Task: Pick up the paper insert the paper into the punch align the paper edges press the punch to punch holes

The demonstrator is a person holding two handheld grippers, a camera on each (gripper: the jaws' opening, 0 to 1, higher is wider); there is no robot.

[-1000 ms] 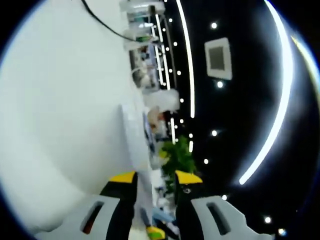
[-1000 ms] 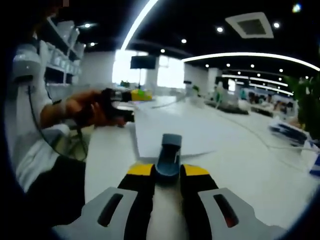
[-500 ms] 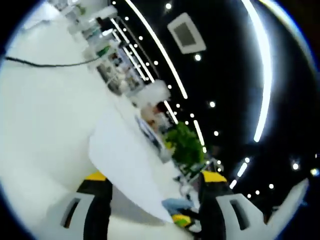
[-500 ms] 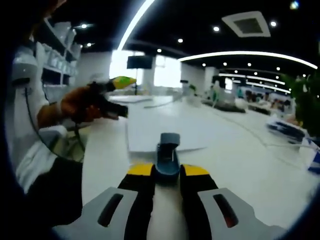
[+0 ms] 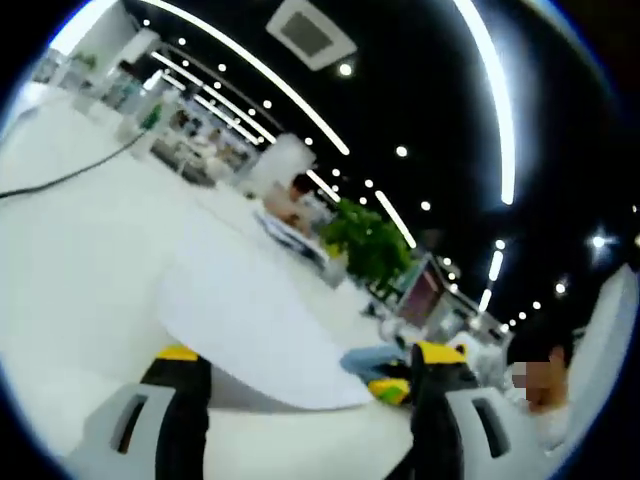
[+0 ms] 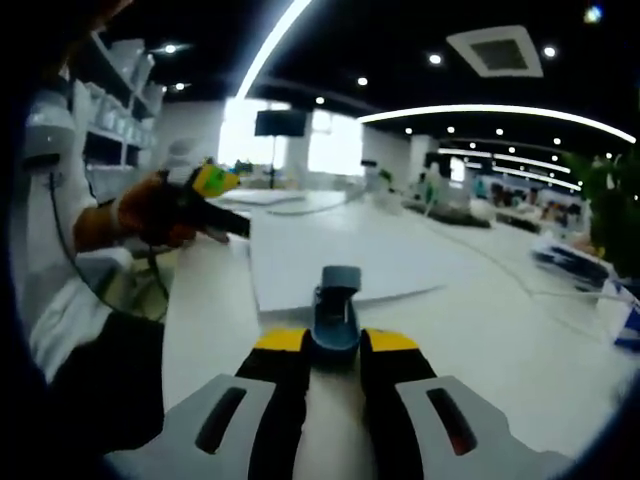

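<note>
Left gripper (image 5: 300,365) jaws wide apart

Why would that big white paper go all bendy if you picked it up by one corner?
The paper looks like one thin sheet lying flat on the white table, so it would probably droop and flop. It likely weighs almost nothing. One edge sits in the punch, which may stop it sliding away.
</note>
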